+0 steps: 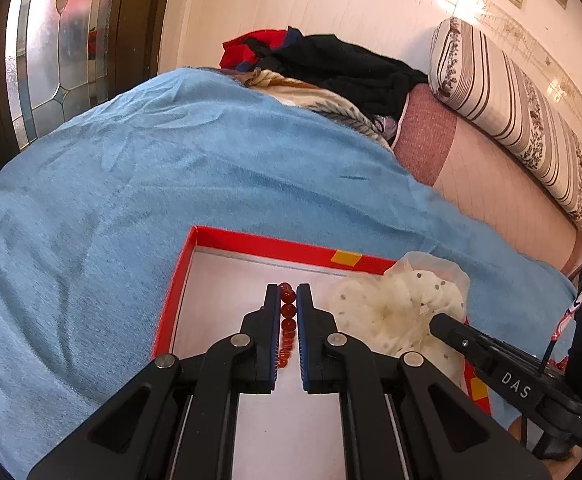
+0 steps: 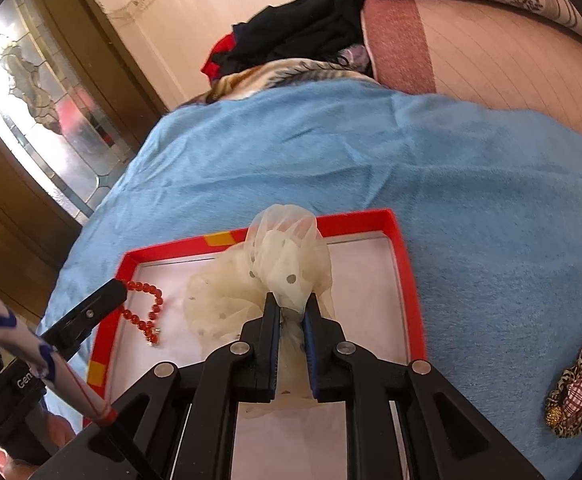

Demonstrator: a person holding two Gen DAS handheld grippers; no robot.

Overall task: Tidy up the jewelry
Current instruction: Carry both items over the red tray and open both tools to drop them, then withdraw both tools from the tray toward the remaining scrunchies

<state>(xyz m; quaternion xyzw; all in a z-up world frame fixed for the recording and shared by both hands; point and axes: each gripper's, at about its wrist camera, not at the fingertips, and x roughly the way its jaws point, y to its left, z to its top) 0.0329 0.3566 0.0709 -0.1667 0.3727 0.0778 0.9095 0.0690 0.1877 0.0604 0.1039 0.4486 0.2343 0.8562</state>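
A red-rimmed box (image 1: 251, 242) with a white floor lies on a blue blanket; it also shows in the right wrist view (image 2: 355, 220). My left gripper (image 1: 288, 292) is shut on a red bead bracelet (image 1: 288, 320) inside the box's left part; the bracelet's loop (image 2: 149, 312) hangs onto the box floor. My right gripper (image 2: 291, 302) is shut on a cream dotted organza scrunchie (image 2: 287, 256), also seen in the left wrist view (image 1: 395, 304), over the box's middle.
A checked and leopard-print scrunchie (image 2: 581, 388) lies on the blue blanket (image 2: 471, 184) to the right of the box. Piled dark clothes (image 1: 331, 64) and a striped bolster (image 1: 511, 112) lie at the back. A glass door (image 1: 51, 48) stands at the left.
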